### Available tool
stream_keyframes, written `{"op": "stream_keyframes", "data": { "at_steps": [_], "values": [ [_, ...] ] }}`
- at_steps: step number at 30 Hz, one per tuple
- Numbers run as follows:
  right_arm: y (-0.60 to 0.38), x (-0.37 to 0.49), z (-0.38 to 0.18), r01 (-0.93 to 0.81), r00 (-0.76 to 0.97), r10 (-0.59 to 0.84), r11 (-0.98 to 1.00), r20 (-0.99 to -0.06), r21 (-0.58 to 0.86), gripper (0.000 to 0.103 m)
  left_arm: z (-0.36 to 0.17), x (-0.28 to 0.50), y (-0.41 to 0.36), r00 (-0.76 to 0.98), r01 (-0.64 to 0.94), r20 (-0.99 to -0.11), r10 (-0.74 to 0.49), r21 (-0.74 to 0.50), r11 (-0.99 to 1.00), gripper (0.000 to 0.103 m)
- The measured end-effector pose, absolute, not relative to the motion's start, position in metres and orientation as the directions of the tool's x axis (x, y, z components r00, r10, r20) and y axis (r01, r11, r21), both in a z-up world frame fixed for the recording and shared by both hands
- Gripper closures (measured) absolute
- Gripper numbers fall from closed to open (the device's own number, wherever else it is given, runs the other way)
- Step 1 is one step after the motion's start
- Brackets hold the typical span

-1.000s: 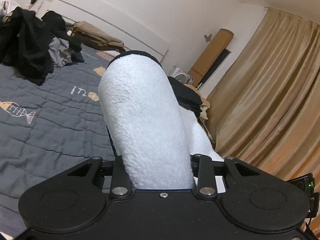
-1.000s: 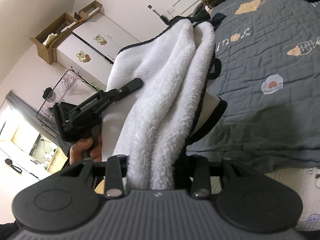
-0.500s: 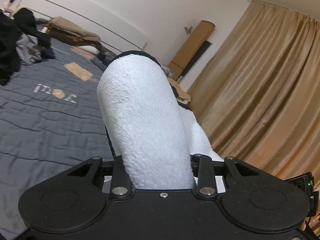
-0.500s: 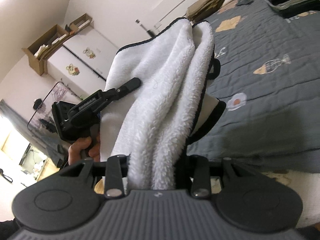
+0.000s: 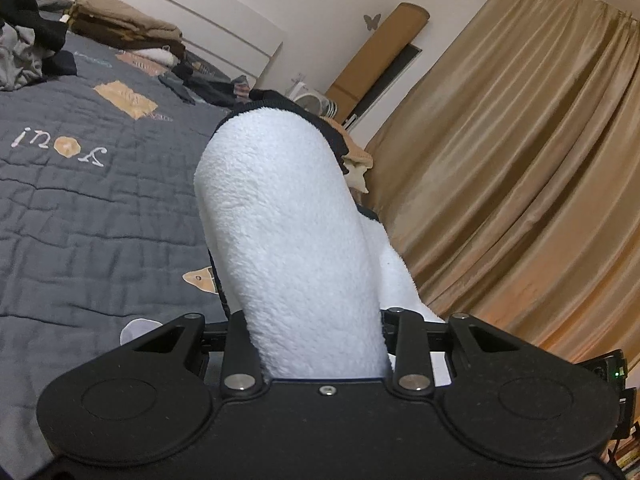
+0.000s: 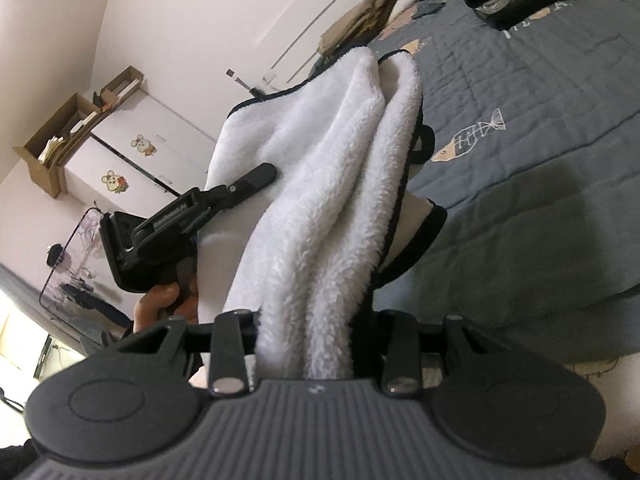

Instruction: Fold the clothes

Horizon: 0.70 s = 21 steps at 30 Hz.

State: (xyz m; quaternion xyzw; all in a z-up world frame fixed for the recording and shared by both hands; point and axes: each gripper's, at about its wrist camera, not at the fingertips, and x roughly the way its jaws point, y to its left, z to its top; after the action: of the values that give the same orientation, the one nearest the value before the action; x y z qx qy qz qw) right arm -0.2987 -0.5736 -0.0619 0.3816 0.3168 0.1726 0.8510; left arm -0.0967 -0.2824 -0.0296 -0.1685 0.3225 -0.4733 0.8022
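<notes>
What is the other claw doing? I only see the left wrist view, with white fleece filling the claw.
Observer: The right claw is also shut on the white fleece garment with black trim.
Operator: Can you see my left claw from there?
Observer: Yes, the left claw clamps a flat panel of the same garment, with a hand on its grip.
Operator: Where does the garment hang?
Observer: Beside the grey quilted bedspread with fish prints, lifted above it.

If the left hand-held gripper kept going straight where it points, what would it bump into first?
Probably the grey quilt on the bed, since the left hand-held gripper, shut on the white fleece garment, tilts slightly down; depth is hard to judge.
</notes>
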Motion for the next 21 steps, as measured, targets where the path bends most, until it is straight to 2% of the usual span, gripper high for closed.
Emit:
{"op": "stream_keyframes", "data": {
  "at_steps": [11, 21],
  "values": [
    [-0.569, -0.278, -0.064, -0.067, 0.696, 0.568, 0.661, -0.440, 0.747, 0.067, -0.034, -0.091, -0.270, 0.386, 0.607, -0.363, -0.848, -0.592, 0.530, 0.071],
    [-0.597, -0.273, -0.051, -0.112, 0.671, 0.587, 0.685, -0.454, 0.720, 0.067, -0.021, -0.103, -0.292, 0.430, 0.597, -0.321, -0.844, -0.601, 0.532, 0.071]
  ]
}}
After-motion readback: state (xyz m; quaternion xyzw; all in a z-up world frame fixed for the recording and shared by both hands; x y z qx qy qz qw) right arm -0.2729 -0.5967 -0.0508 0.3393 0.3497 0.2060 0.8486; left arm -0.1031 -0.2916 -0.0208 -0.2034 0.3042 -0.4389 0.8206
